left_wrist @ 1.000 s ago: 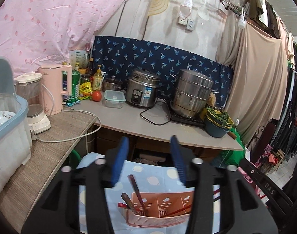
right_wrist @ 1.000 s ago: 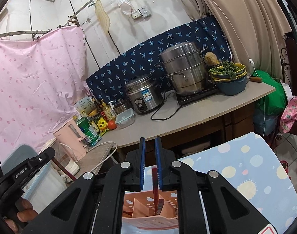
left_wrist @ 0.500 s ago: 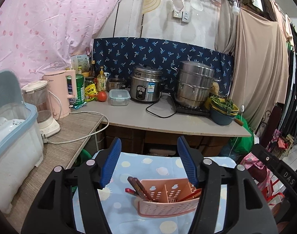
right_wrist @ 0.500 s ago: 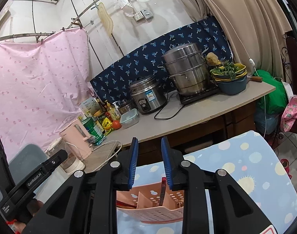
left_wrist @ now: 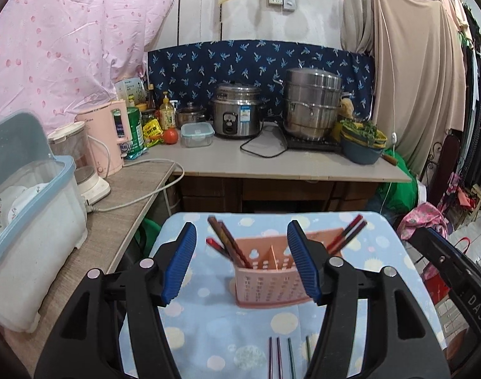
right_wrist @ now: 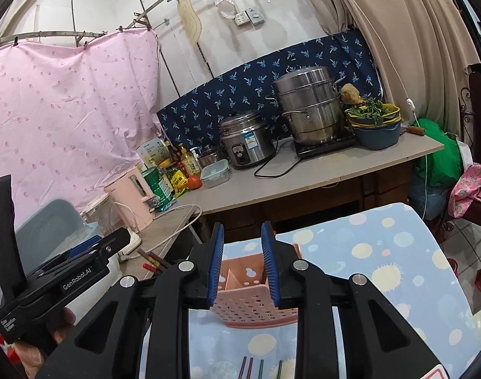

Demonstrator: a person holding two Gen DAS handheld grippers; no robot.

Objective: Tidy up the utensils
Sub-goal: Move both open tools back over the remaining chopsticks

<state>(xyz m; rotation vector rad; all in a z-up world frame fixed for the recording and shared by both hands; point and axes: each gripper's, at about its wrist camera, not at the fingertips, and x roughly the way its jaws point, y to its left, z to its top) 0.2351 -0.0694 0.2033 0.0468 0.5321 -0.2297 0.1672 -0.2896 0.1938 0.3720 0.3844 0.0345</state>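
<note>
- Both my grippers have pulled back from the pink utensil holder (left_wrist: 265, 276); it sat low and close under the fingers a second ago and now stands further out on the dotted blue cloth (left_wrist: 221, 331), upright.
- Left gripper (left_wrist: 242, 263): jaws have just been opening and now stand wide, nothing between the pads; the holder only shows through the gap beyond them.
- Right gripper (right_wrist: 242, 263): jaws have just been opening, from nearly closed on a dark red stick over the holder to a narrow gap with nothing in it. I read that as a stick dropped in.
- Dark red chopsticks (left_wrist: 228, 246) lean out of the holder's left end, another pair (left_wrist: 347, 233) out of its right end.
- Four thin sticks (left_wrist: 288, 357), purplish and greenish, lie side by side on the cloth at the near edge, under my fingers. My judgement: these go next, so the job is partly done.
- Writing: "GenRobot.AI" on the left gripper's body in the right wrist view; "DAS" on the right gripper's body (left_wrist: 474, 300) at the edge of the left wrist view.
- Rice cooker (left_wrist: 237, 115) carries a blue-and-white label, the green tin (left_wrist: 133, 131) has print; both too small to read.
</note>
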